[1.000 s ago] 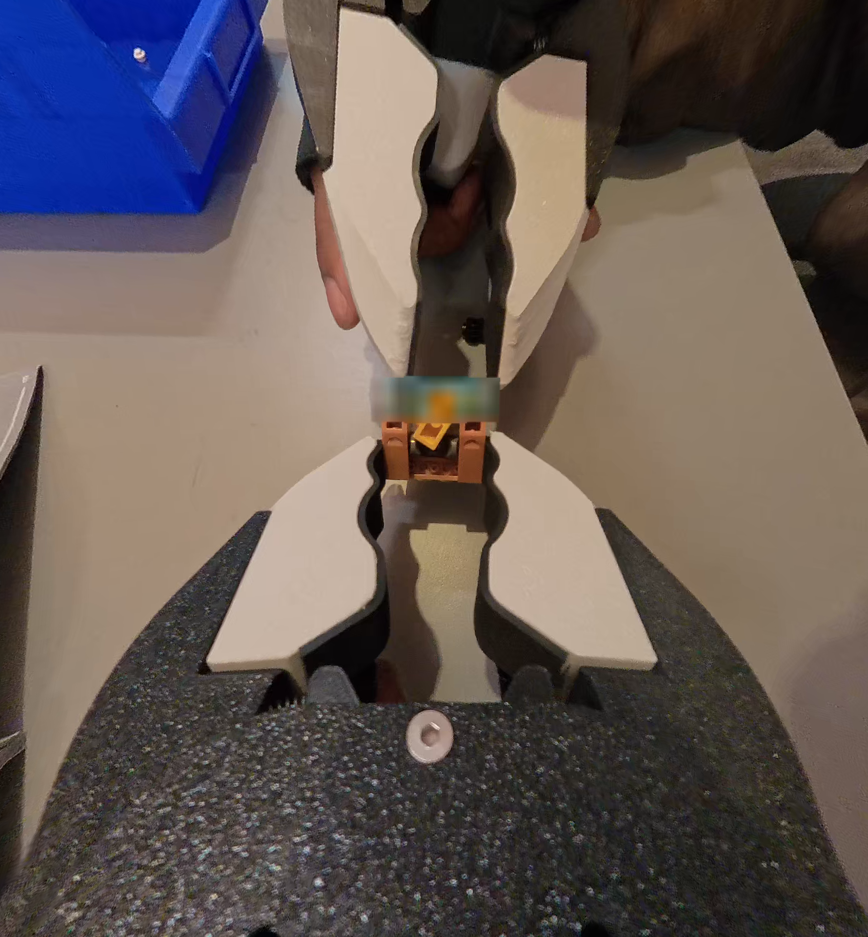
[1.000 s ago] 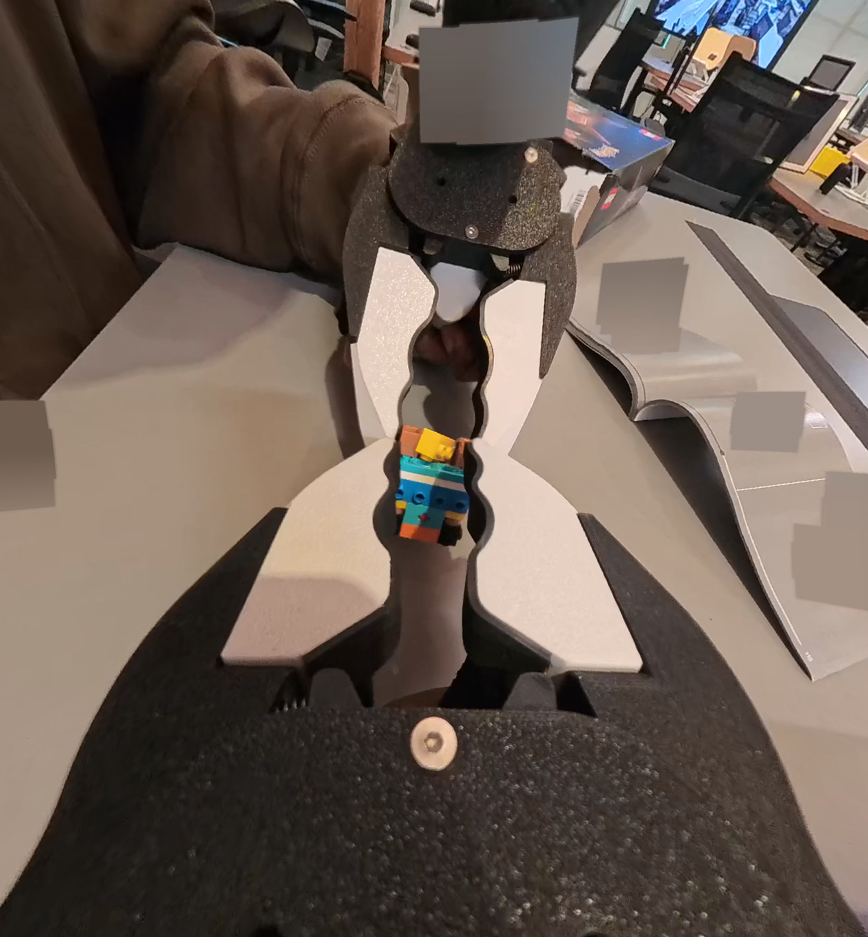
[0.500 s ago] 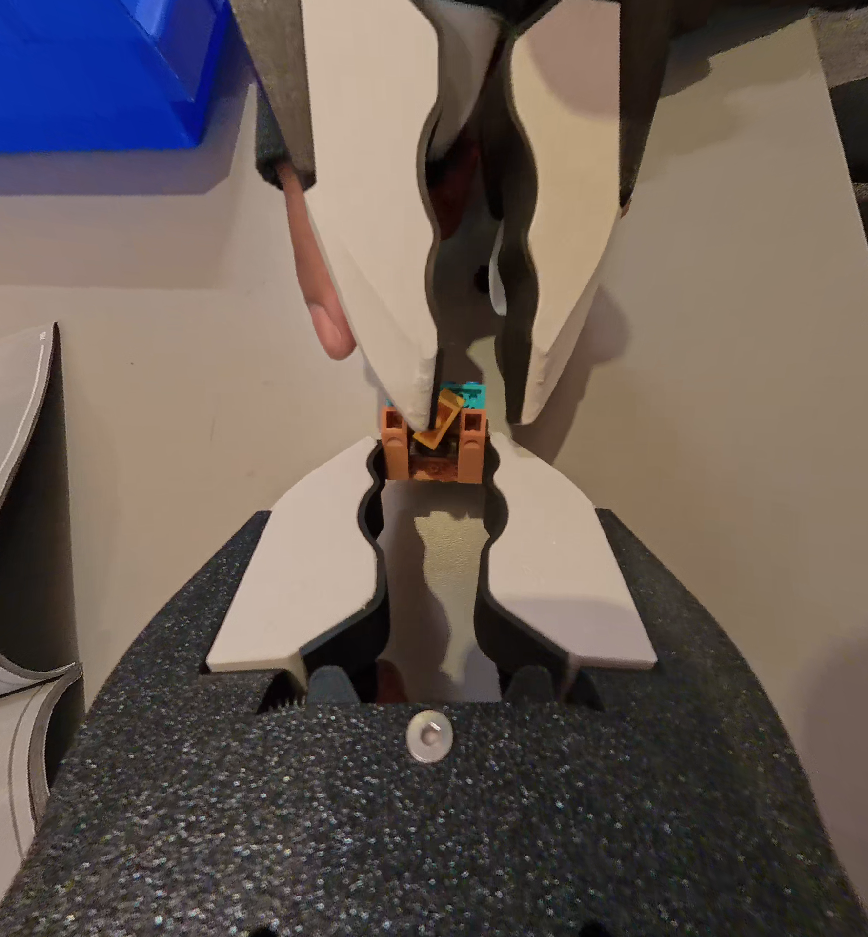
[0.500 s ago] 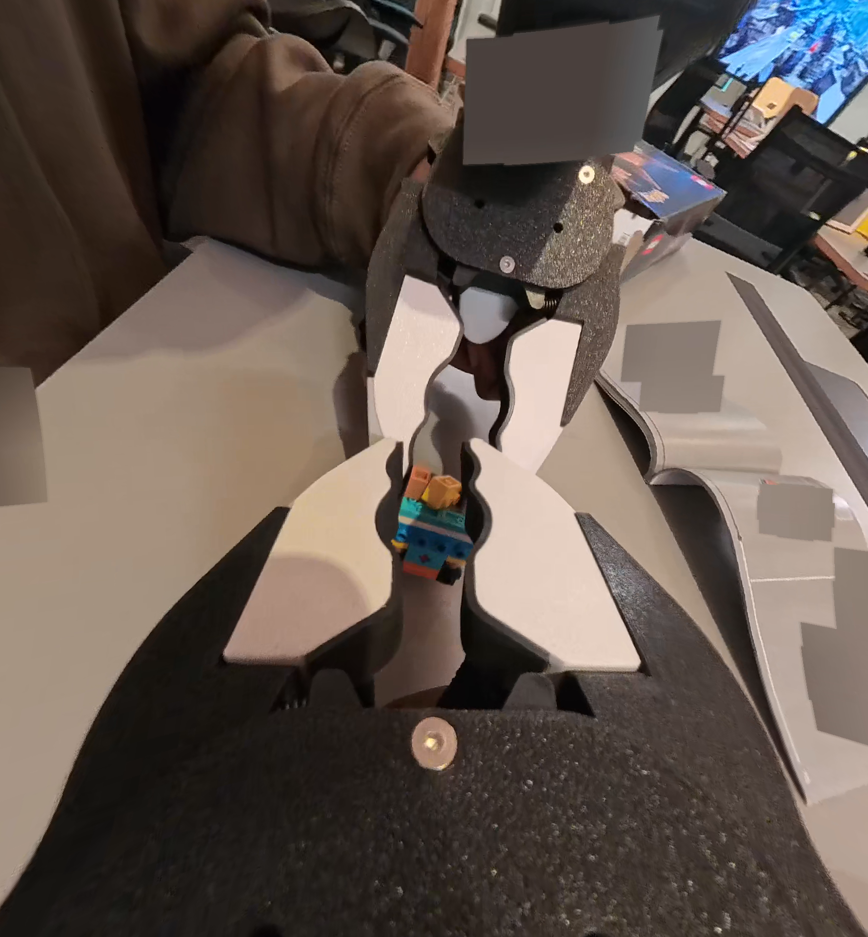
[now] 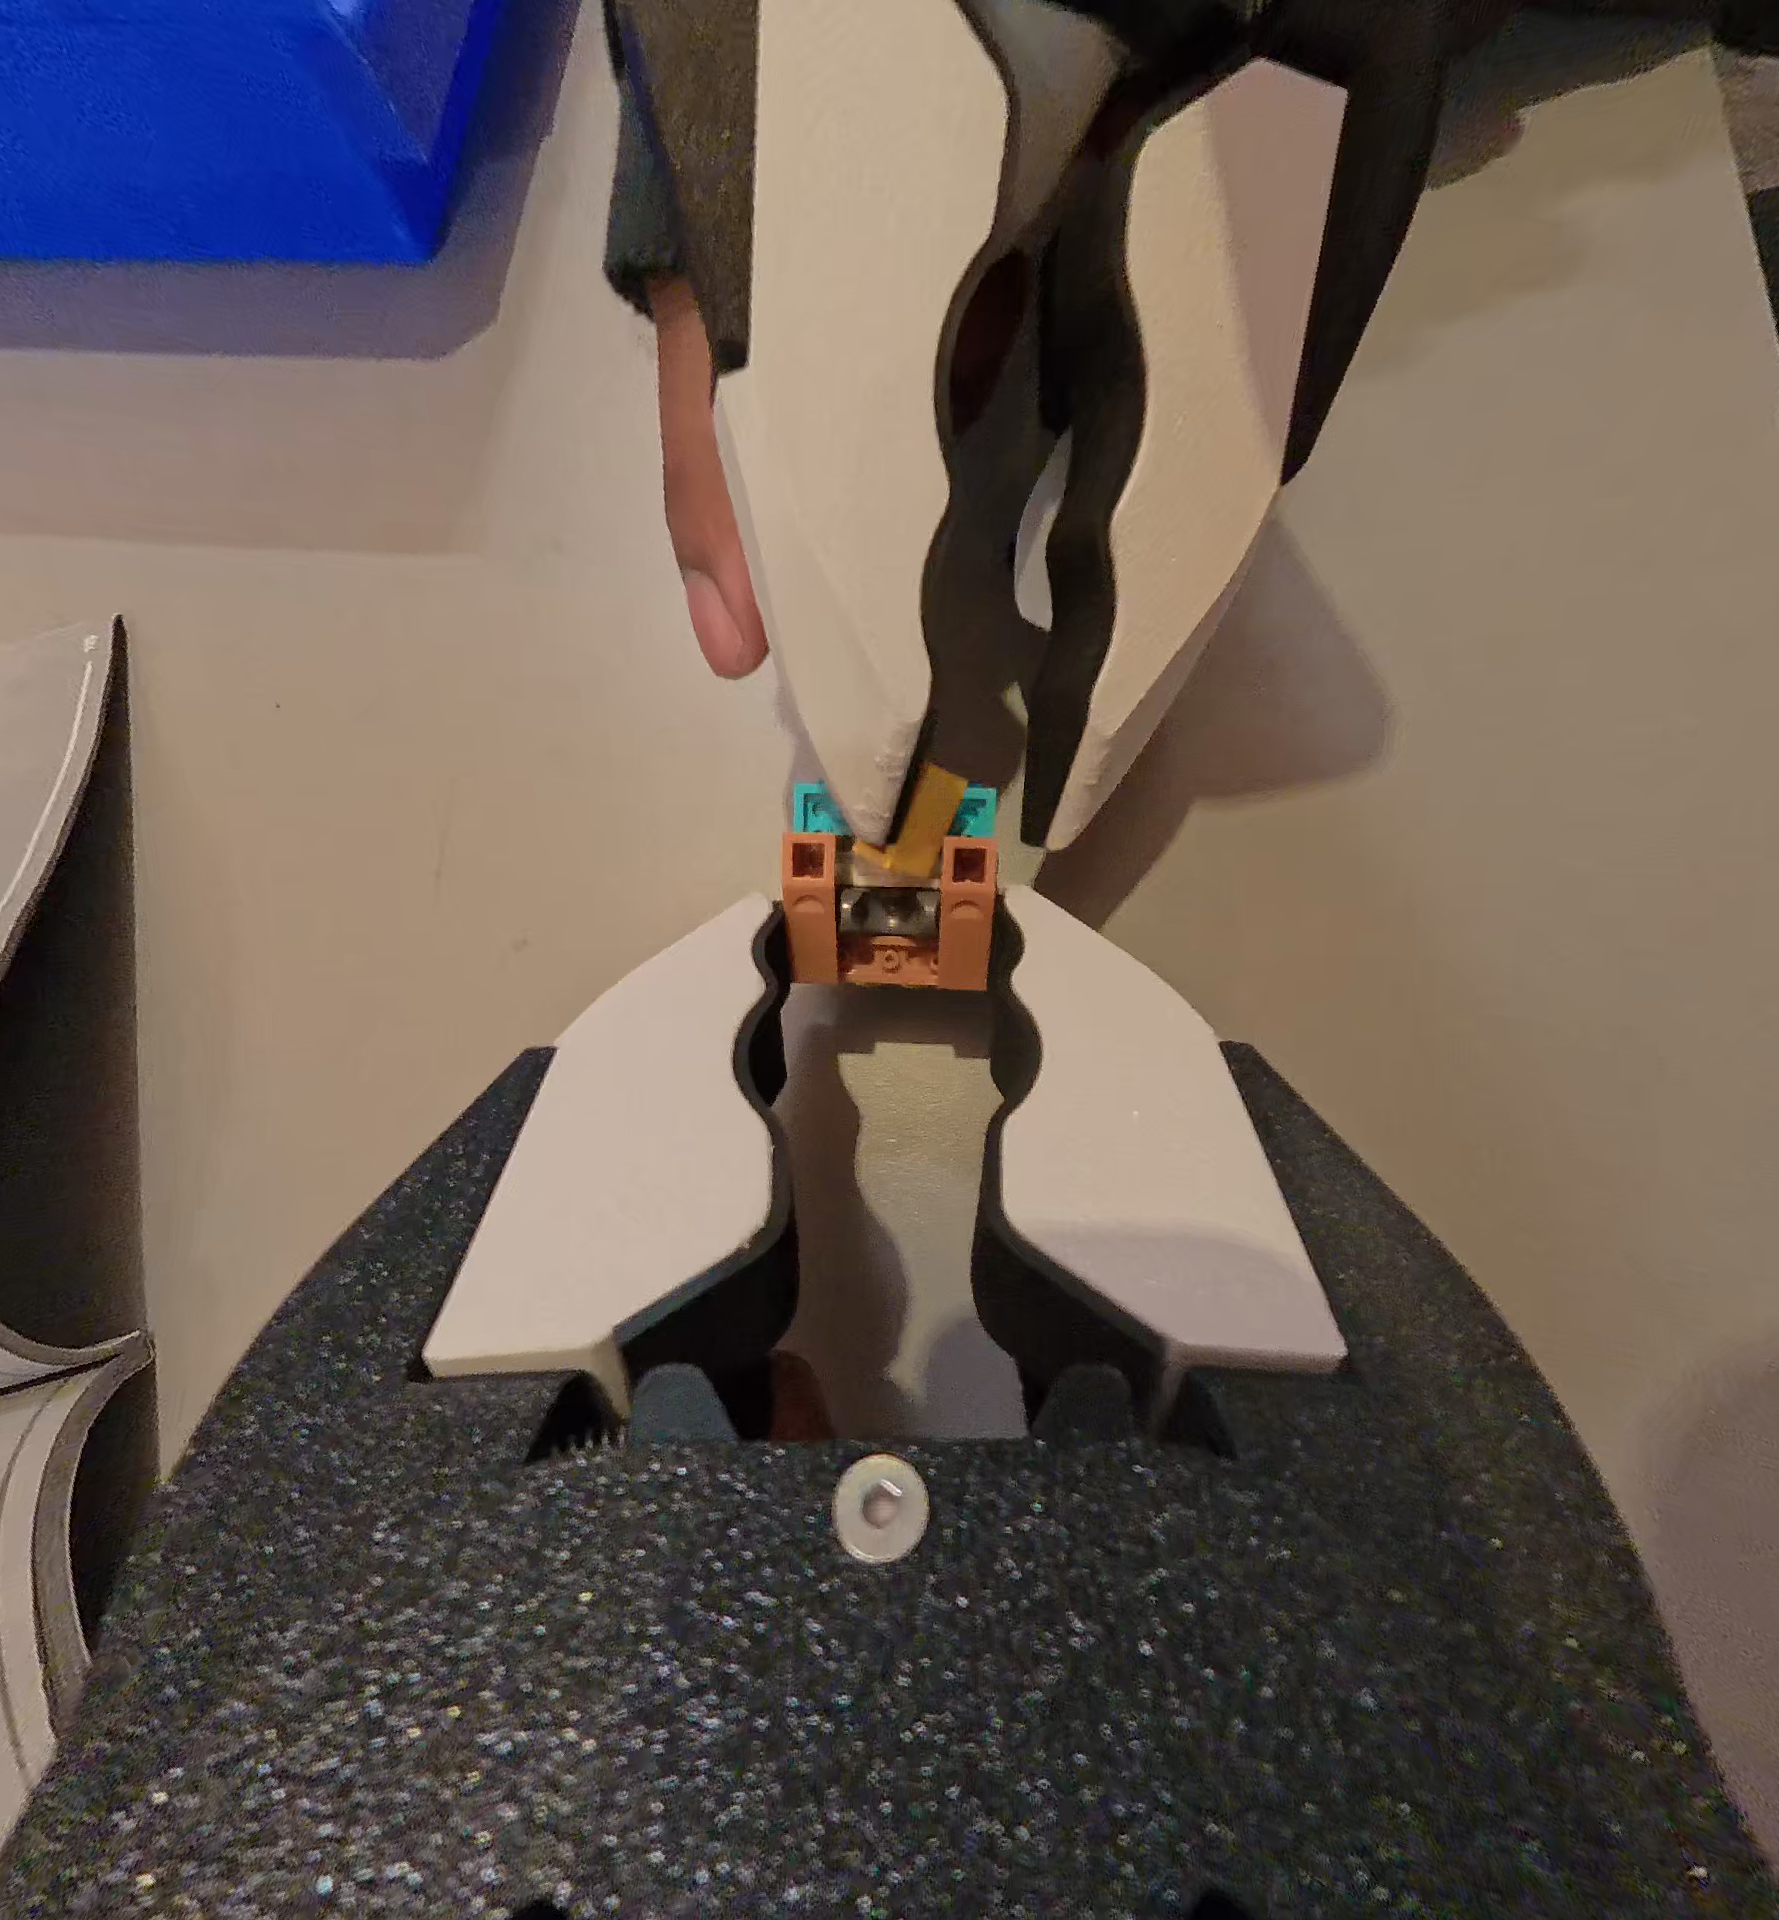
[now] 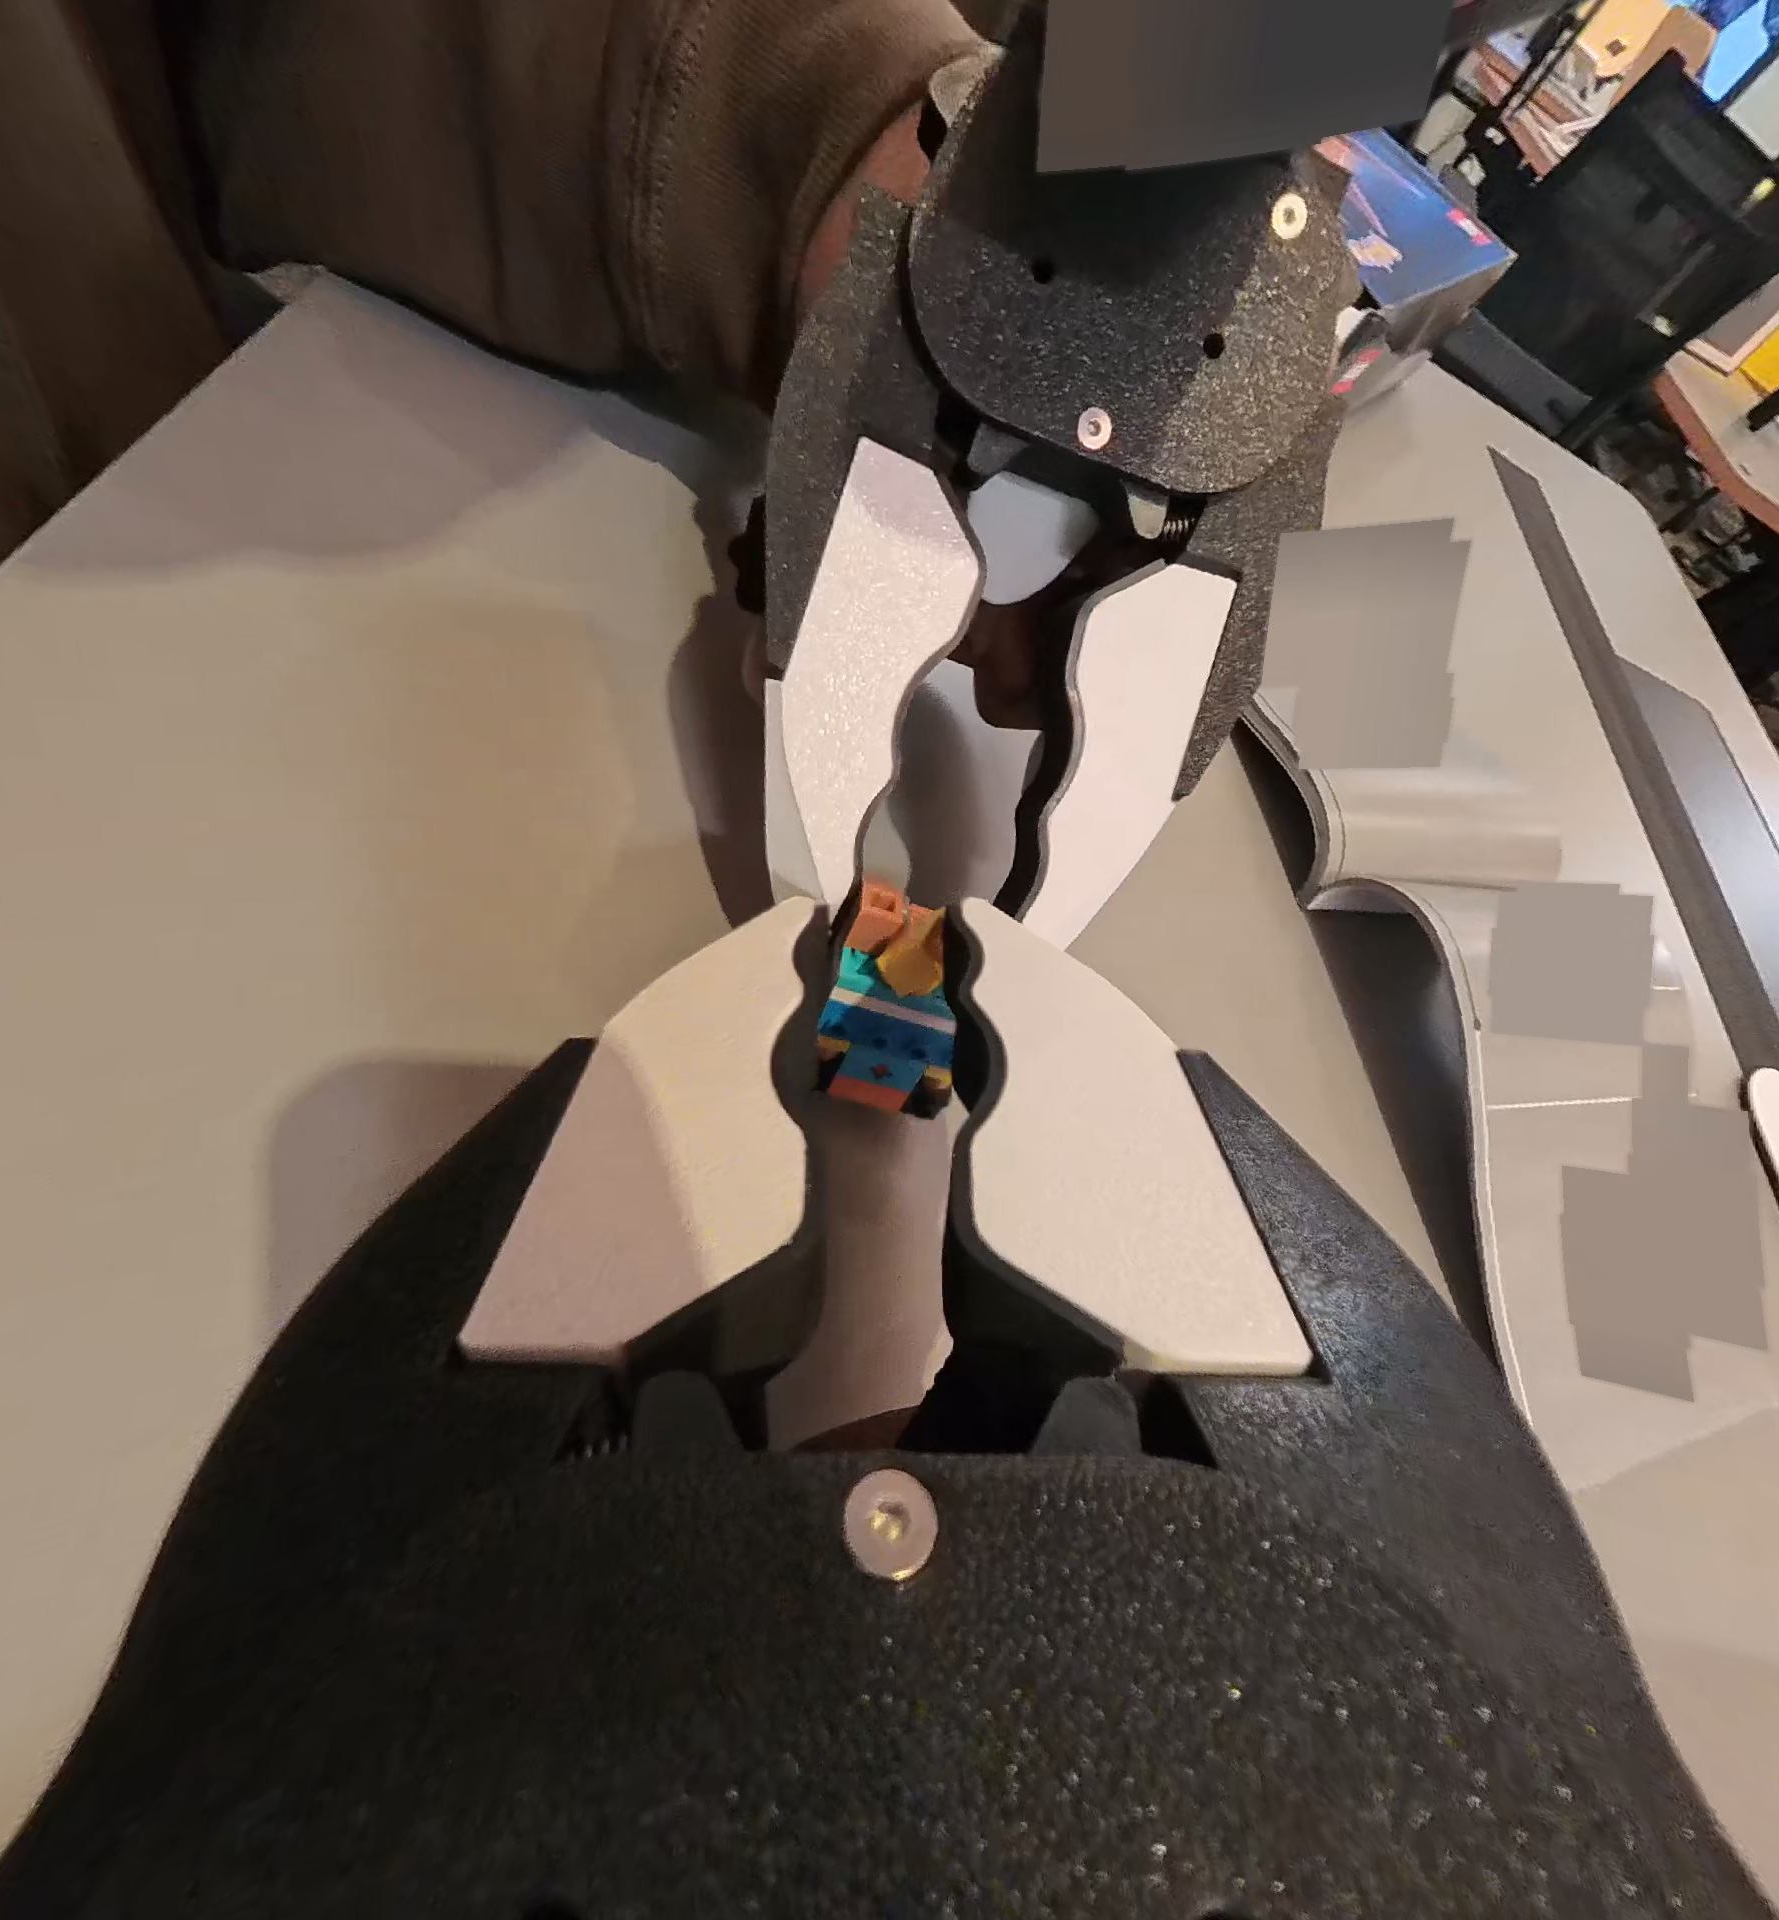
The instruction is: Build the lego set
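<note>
1. Lego build [image 5: 890, 925]: a small block of orange-brown bricks with teal behind, clamped at the tips of the left hand-held gripper [image 5: 890, 935] and held above the table [image 5: 345, 831]. In the right wrist view the same lego build [image 6: 890, 1018] shows blue, teal and orange bands; its lower end is dark and hard to make out.
2. Yellow piece [image 5: 921, 821]: tilted, sitting at the top of the build, gripped between the tips of the right hand-held gripper [image 5: 952, 821], which reaches down from 12 o'clock. Whether the piece is seated on the studs cannot be told; the finger tips cover the joint.
3. In the right wrist view the right hand-held gripper [image 6: 890, 935] is clenched near the yellow piece [image 6: 911, 956]; the contact itself is hidden by the white fingers.
4. A bare finger [image 5: 703, 520] shows beside the right gripper's body at 11 o'clock; the rest of that hand is hidden.
5. Blue bin [image 5: 189, 125] at 10 o'clock, cut off by the frame; contents not visible.
6. Open booklet [image 5: 2, 935] at 9 o'clock, cut off; in the right wrist view the booklet [image 6: 1487, 935] lies at 3 o'clock, partly masked.
7. Box [image 6: 1404, 229] at 1 o'clock, partly hidden behind the left gripper.
</note>
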Motion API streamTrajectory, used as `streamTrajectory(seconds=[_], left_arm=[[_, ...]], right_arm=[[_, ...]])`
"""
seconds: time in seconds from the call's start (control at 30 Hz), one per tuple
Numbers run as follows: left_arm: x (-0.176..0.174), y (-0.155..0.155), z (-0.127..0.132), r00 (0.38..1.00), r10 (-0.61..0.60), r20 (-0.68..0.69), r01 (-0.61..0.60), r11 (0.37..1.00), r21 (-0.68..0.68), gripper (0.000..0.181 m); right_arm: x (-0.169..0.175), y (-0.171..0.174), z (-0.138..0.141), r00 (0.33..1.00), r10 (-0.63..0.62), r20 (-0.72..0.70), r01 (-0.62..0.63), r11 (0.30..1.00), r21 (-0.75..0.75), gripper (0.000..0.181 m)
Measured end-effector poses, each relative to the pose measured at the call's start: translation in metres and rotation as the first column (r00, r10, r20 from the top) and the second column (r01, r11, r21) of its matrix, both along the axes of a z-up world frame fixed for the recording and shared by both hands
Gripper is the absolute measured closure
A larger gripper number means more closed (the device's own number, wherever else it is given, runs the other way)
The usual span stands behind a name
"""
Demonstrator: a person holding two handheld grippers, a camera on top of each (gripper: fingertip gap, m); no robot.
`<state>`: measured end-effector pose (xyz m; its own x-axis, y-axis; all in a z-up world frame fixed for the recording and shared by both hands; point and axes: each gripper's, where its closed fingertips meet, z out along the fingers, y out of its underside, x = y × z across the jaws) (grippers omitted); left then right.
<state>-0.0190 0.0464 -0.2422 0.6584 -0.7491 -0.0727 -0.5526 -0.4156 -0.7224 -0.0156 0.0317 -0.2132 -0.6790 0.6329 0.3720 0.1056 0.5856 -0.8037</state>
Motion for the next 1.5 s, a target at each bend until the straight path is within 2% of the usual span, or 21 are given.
streamTrajectory(seconds=[0.3, 0.83, 1.13, 1.3, 1.5], left_arm=[[-0.003, 0.003, -0.001, 0.999, 0.03, 0.028, -0.03, 0.999, -0.01, 0.145], [-0.002, 0.003, 0.002, 0.999, 0.027, 0.023, -0.027, 1.0, -0.002, 0.145], [0.002, 0.0, 0.001, 1.0, 0.0, -0.004, 0.0, 1.0, 0.002, 0.145], [0.001, 0.0, 0.001, 1.0, 0.003, -0.009, -0.003, 1.0, 0.004, 0.145], [0.001, 0.0, 0.001, 1.0, 0.007, -0.004, -0.007, 1.0, 0.004, 0.145]], right_arm=[[-0.003, 0.009, -0.003, 0.996, -0.086, -0.035, 0.087, 0.996, 0.03, 0.16], [0.0, 0.003, 0.011, 0.998, -0.048, -0.051, 0.042, 0.993, -0.106, 0.157], [0.001, 0.002, 0.004, 0.998, 0.002, 0.069, 0.011, 0.98, -0.201, 0.156], [-0.002, 0.004, 0.001, 0.996, -0.024, 0.084, 0.039, 0.982, -0.184, 0.164], [-0.007, 0.013, 0.004, 0.994, -0.101, 0.052, 0.108, 0.98, -0.166, 0.164]])
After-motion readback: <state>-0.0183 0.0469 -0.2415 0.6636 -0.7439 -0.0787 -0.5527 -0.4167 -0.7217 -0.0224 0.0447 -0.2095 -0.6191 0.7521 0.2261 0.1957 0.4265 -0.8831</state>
